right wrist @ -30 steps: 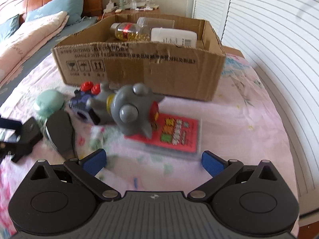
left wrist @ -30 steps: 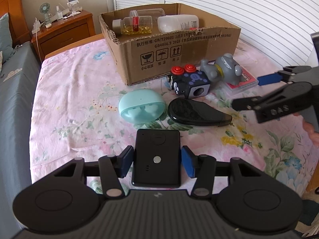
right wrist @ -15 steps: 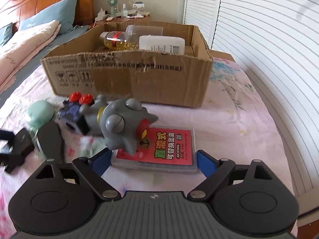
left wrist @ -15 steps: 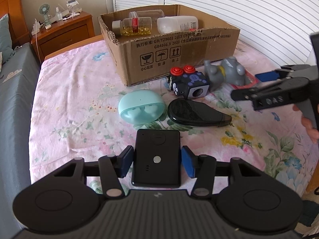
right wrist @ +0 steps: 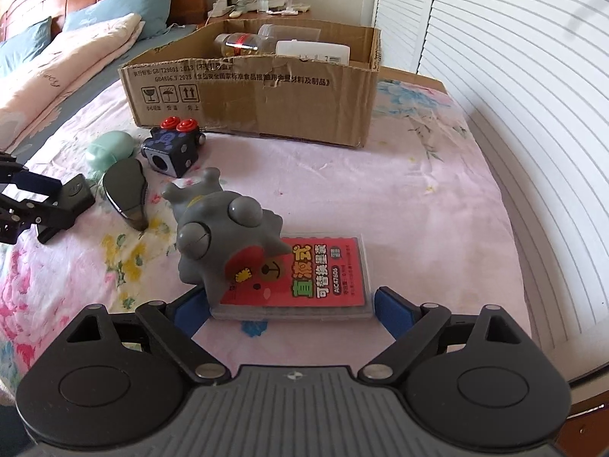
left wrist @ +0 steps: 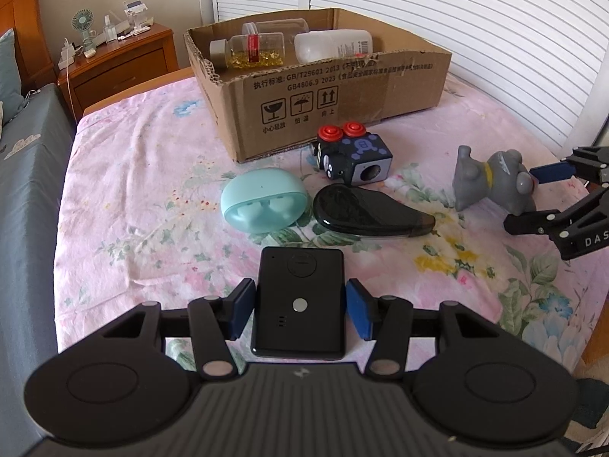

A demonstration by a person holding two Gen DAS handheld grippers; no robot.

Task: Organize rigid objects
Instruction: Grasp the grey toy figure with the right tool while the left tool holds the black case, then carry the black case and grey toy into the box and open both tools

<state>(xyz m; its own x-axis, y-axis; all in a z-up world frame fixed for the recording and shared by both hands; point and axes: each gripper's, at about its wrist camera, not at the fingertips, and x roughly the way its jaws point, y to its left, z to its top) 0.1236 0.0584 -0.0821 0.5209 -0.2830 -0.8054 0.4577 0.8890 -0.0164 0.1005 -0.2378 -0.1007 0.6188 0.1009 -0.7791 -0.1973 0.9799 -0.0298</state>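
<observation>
Right gripper now straddling the red card case, left one waiting with the black device.

My right gripper point(right wrist: 291, 306) has slid in and narrowed; its fingers are apart around the red case point(right wrist: 300, 278), not pressing, with the grey toy point(right wrist: 224, 243) lying across it. My left gripper point(left wrist: 300, 306) is clamped on the black device point(left wrist: 300, 301), angled down over the bedsheet point(left wrist: 133, 190). Cardboard box point(left wrist: 342, 103) sits beyond, next stop I'd guess.

Left tongs point(left wrist: 299, 307) clamped and angled down, right tongs point(right wrist: 289, 306) spread wide
</observation>
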